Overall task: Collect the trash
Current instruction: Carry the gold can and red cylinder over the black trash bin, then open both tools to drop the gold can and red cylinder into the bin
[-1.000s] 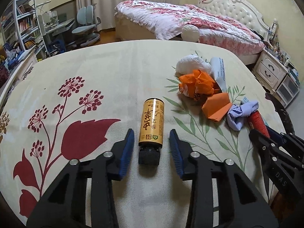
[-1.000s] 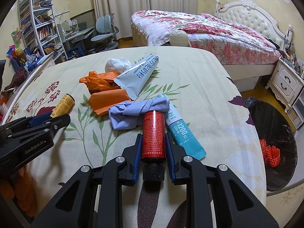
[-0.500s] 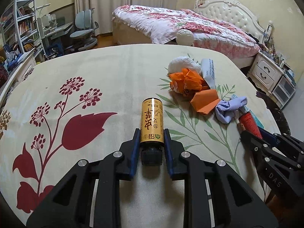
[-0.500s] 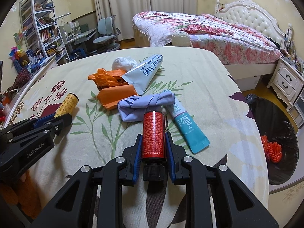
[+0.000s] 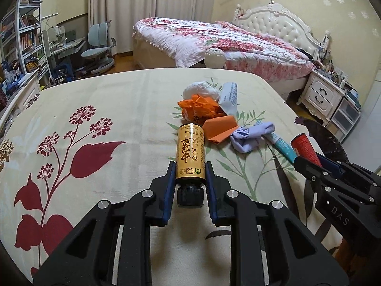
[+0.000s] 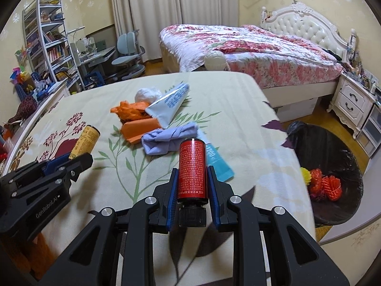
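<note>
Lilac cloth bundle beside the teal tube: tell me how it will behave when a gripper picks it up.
The lilac cloth bundle looks crumpled and twisted, so it is probably floppy and will sag or unfurl when lifted. It looks soft and light, so it should squash between the jaws. Its edge lies against the teal tube, which might shift with it.

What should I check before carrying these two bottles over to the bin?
1. Left gripper shut on the yellow bottle: ok.
2. Right gripper shut on the red bottle: ok.
3. Both bottles clear of the table: cannot tell.
4. Black bin open, with room: ok.
5. Path from the right gripper to the bin free: ok.
6. Purple cloth and teal tube not snagged on the red bottle: ok.
</note>
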Tool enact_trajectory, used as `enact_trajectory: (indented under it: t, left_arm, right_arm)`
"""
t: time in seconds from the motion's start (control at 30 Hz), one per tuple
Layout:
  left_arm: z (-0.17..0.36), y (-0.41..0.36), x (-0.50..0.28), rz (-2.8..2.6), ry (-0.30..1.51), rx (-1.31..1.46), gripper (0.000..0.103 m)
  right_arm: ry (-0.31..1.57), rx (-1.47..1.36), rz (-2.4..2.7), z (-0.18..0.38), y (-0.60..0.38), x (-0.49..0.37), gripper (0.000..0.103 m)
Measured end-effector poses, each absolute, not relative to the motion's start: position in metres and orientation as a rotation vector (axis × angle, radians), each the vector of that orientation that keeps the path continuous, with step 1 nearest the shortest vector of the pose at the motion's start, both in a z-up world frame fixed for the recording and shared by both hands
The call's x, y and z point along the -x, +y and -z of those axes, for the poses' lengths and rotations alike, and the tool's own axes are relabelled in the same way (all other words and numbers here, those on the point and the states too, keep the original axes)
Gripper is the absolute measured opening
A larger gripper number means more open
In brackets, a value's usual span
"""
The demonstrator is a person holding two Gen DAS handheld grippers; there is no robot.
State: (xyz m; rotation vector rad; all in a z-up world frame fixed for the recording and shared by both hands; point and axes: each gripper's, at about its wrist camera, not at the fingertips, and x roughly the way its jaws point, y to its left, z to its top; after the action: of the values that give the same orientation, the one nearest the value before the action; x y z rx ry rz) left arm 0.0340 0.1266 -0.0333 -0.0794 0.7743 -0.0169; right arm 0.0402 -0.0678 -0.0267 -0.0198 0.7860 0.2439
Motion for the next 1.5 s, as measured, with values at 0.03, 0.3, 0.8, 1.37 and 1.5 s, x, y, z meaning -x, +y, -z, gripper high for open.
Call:
enact_trajectory:
  t: [0.03, 0.3, 0.8, 1.37, 1.5]
  left_arm:
    - [0.032, 0.123, -0.034, 0.025, 0.770, 0.079, 0.023]
    - [0.021, 0.078, -0.038, 0.115, 0.729, 0.054, 0.023]
    - [0.007, -0.035, -0.073, 0.282, 0.682, -0.031, 0.023]
    - [0.029, -0.117, -0.125, 0.311, 0.733, -0.130, 0.023]
    - [0.033, -0.129, -0.135, 0.312, 0.743, -0.146, 0.023]
  right_arm:
    - [0.779, 0.016, -0.234, 0.024, -0.072, -0.040, 0.025]
    - [0.720, -0.008, -0.122, 0.002, -0.118, -0.036, 0.025]
    - [0.663, -0.062, 0.098, -0.008, -0.219, -0.047, 0.025]
    - [0.683, -0.105, 0.146, 0.013, -0.268, -0.079, 0.025]
    - [0.689, -0.120, 0.158, 0.015, -0.278, -0.084, 0.025]
